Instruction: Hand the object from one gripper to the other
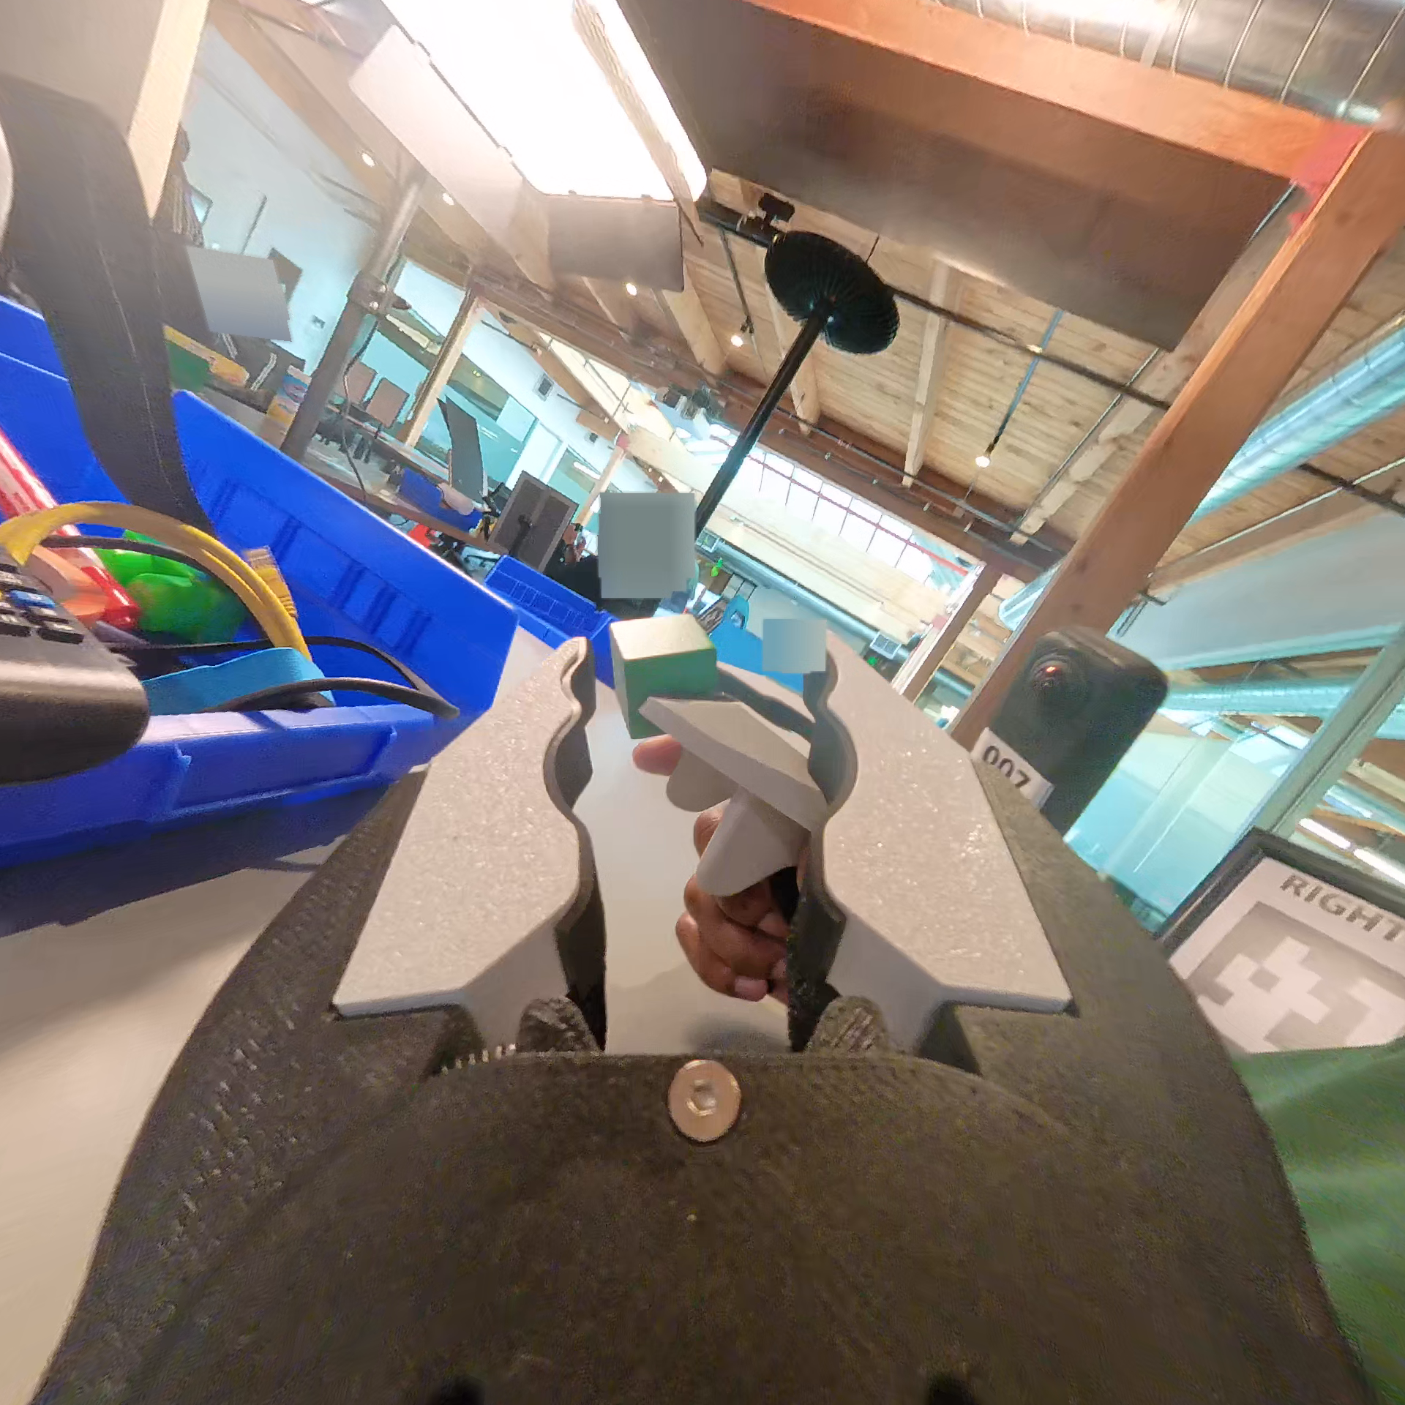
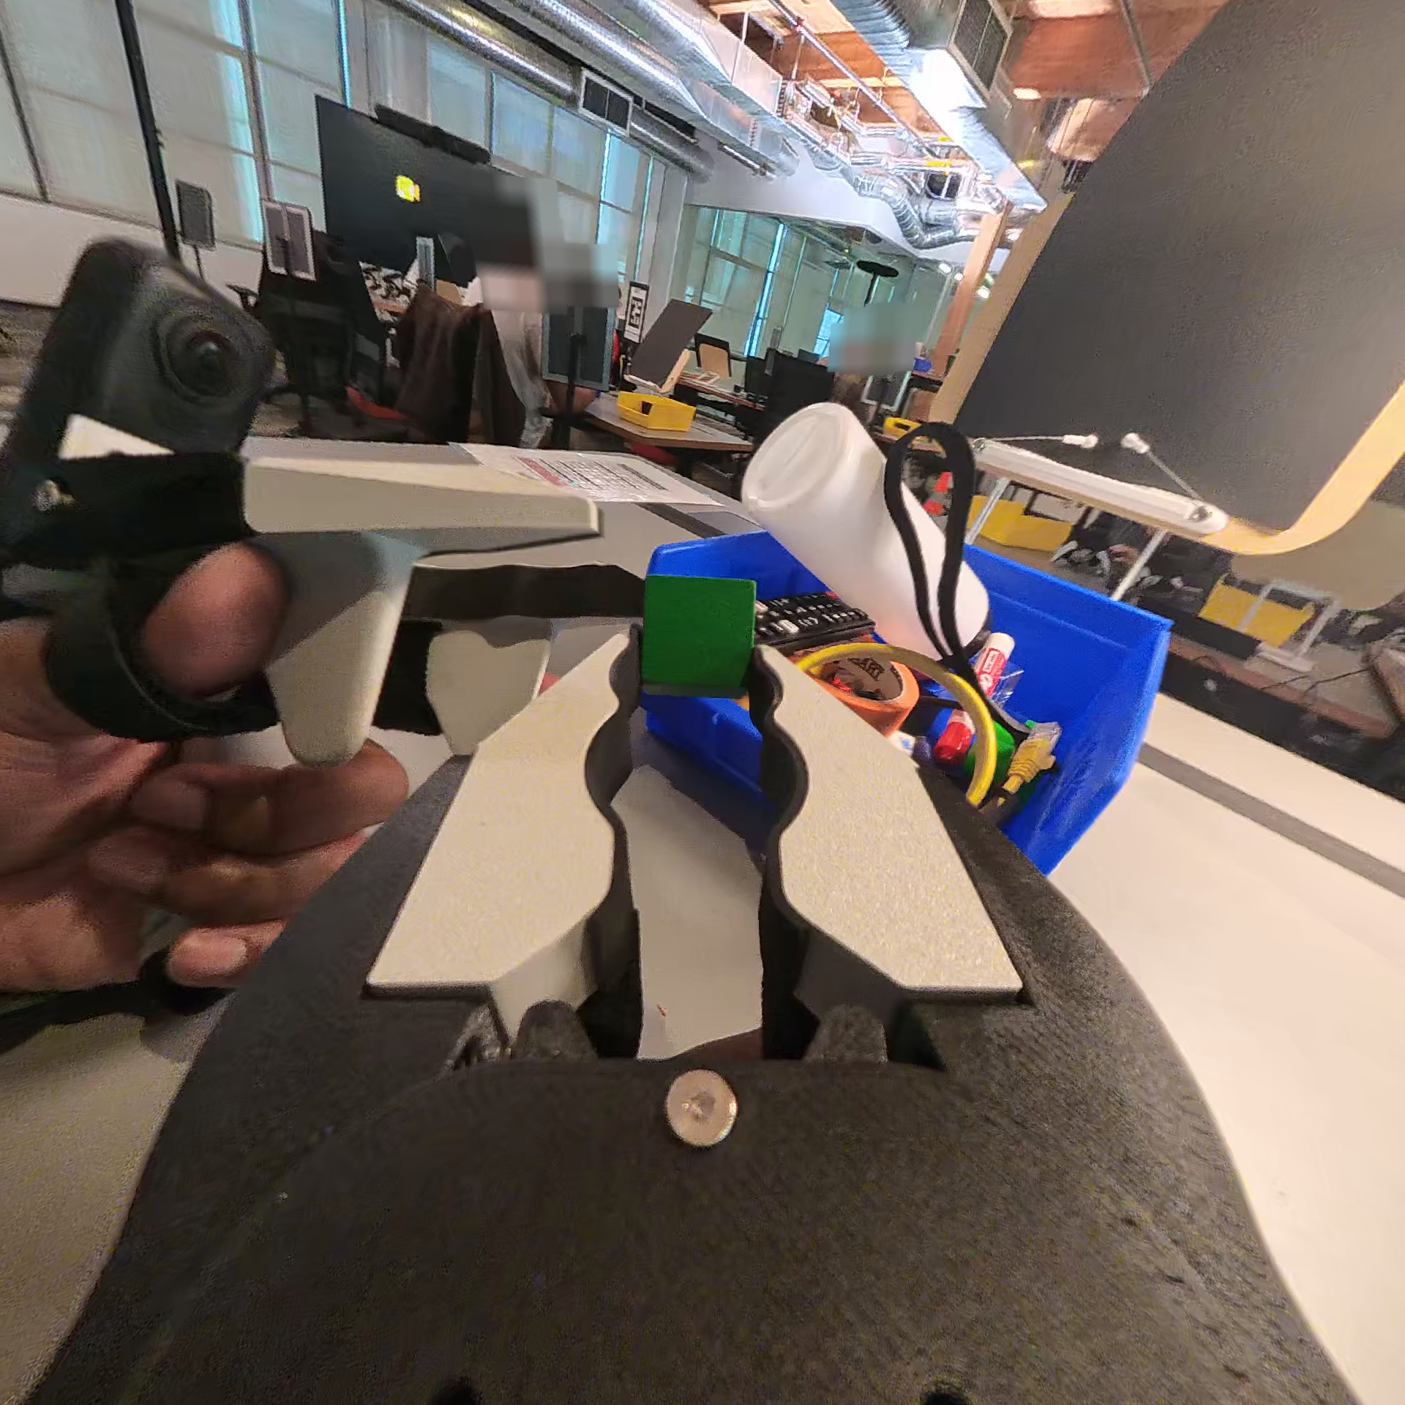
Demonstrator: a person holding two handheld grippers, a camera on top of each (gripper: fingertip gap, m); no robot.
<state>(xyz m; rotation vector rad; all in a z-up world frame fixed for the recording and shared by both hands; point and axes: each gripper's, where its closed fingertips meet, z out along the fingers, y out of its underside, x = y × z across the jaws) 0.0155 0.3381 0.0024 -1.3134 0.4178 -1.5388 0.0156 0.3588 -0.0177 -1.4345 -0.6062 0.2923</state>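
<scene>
The green block (image 2: 698,635) sits between the fingertips of the right hand-held gripper (image 2: 696,661), which appears to pinch it, though contact on the right side is unclear. The left hand-held gripper (image 1: 703,669) stands open, its tips flanking the block without touching. Behind, a blue bin (image 2: 1079,684) of clutter rests on the white tabletop (image 2: 1254,950).

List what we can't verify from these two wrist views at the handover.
- Right wrist view: the right gripper tips cover the green block lower sides, so grip depth is unclear.
- Left wrist view: the right gripper's finger hides the block's right side, so contact with the left gripper is unclear.
- Both views: the blue bin walls hide its lower contents.
- Left wrist view: the black keypad device is cut off by the left edge.
</scene>
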